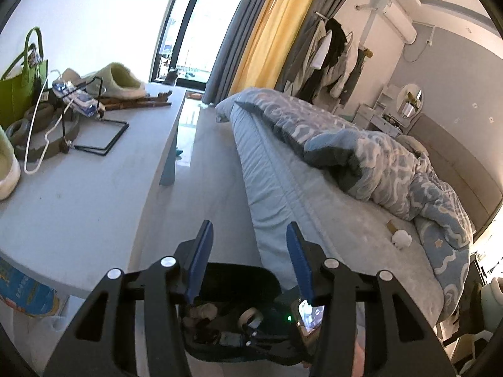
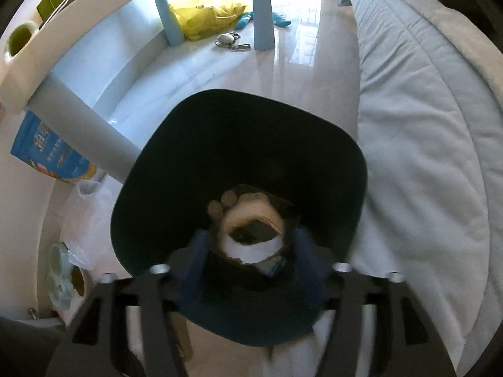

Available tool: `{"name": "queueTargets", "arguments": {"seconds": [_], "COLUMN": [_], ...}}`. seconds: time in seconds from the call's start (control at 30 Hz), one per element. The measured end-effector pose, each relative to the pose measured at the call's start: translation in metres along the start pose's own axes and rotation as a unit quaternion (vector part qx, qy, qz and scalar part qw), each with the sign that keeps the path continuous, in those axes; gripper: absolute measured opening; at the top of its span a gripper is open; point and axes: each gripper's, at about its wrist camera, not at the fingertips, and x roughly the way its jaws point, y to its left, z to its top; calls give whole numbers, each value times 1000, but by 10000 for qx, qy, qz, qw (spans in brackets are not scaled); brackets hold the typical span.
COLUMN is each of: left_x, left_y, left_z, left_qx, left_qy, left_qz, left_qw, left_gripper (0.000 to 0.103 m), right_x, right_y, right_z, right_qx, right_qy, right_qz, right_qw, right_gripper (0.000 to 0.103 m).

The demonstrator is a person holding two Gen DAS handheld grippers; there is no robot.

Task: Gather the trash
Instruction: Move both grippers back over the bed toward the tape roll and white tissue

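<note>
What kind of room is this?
Most likely a bedroom. There is a bed with a blue patterned quilt, clothes hanging on a rack by the wall, and a small white dressing table with a round mirror.

Crumpled paper trash (image 2: 251, 229), inside dark bin (image 2: 188, 144)

1. You have strong daylight from the balcony door (image 1: 185, 25); it is blown out to white.
2. Glare streaks the glossy floor (image 2: 301, 40) in your right wrist view.
3. The bin (image 2: 239, 144) interior reads near black.
4. Your right fingers (image 2: 195, 264) are motion-blurred.
5. Fisheye bending curves the desk (image 1: 78, 194) edge, with dark vignette corners.
</note>
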Motion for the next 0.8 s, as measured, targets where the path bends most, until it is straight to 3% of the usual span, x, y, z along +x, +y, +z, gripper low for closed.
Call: {"name": "queueTargets", "arguments": {"seconds": [0.3, 0.6, 0.8], "left_x": [-9, -11, -6], "left_y": [-17, -48, -70], "left_z": [12, 24, 29], "left_qx": [85, 201, 314], "left_qy": [-241, -477, -540], "left_qz": [20, 73, 73], "left_qw": [9997, 9986, 9980], "left_gripper": [50, 50, 51], "right_x": [-35, -104, -146], "right_y": [-9, -21, -46], "right_z": [-1, 2, -1], "right_qx": [-26, -247, -172], "right_qy": [-331, -1247, -1695], "right_qz": [114, 296, 199], "right_qw": [9994, 9914, 9852], "right_gripper": [70, 70, 70]}}
